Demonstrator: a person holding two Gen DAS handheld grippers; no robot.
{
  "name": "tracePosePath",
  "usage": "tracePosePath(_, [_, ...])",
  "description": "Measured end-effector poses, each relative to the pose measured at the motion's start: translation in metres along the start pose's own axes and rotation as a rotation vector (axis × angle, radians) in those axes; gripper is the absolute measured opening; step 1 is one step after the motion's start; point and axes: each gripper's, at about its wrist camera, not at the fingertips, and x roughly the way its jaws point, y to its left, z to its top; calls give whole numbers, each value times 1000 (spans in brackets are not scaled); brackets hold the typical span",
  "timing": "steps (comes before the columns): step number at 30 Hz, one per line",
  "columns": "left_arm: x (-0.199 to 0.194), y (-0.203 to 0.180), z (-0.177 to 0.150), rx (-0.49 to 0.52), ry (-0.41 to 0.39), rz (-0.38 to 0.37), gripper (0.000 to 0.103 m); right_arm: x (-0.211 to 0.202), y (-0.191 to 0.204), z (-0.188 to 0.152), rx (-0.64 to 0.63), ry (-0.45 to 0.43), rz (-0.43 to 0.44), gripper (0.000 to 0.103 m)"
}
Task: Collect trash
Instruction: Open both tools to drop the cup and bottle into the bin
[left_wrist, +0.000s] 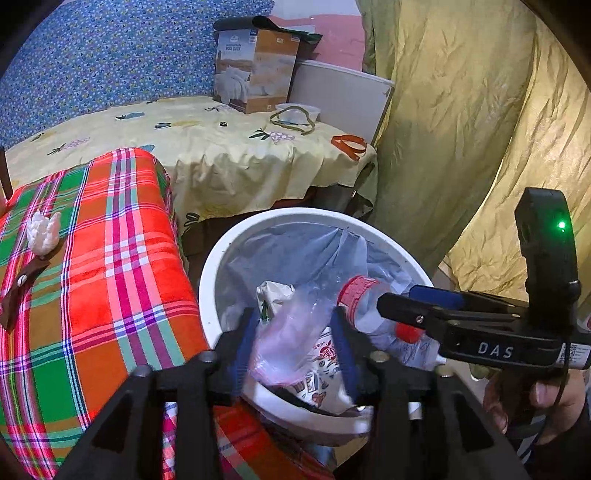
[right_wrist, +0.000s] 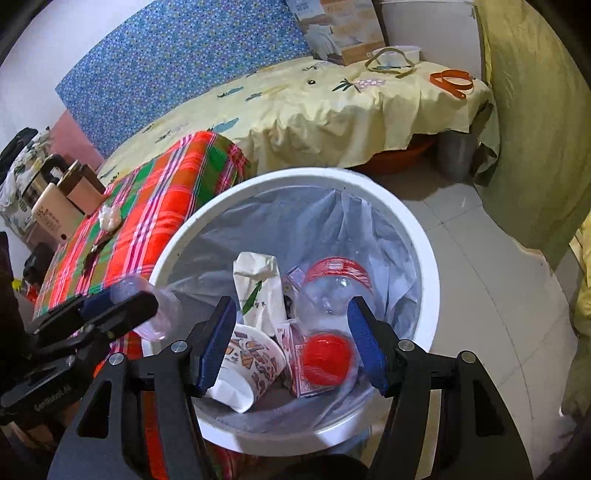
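A white trash bin (left_wrist: 221, 254) with a clear liner stands beside a plaid-covered table (left_wrist: 122, 266). My left gripper (left_wrist: 293, 338) is over the bin's near rim with a crumpled clear plastic bag (left_wrist: 291, 332) between its blue pads; the pads look apart. My right gripper (right_wrist: 291, 345) is open over the bin (right_wrist: 424, 258), with a clear bottle with a red cap (right_wrist: 328, 317) between its fingers, apparently released. It also shows in the left wrist view (left_wrist: 369, 314). A paper cup (right_wrist: 255, 365) and a white packet (right_wrist: 258, 288) lie inside. A crumpled white tissue (left_wrist: 42, 230) lies on the plaid table.
A bed with a yellow sheet (left_wrist: 207, 147) lies behind, bearing a cardboard box (left_wrist: 255, 70), a green strap (left_wrist: 293, 120) and an orange strap (left_wrist: 349, 146). A yellow-green curtain (left_wrist: 461, 129) hangs at the right. A kettle and boxes (right_wrist: 55, 199) stand at the far left.
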Motion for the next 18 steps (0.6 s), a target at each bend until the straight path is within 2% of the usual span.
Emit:
tracePosePath(9, [-16,10,-2,-28,-33,2,51,-20,-4,-5,40,-62,10,64])
tracePosePath(18, [-45,18,-13,-52,-63,38,51,-31,21,-12,1,-91,58,64])
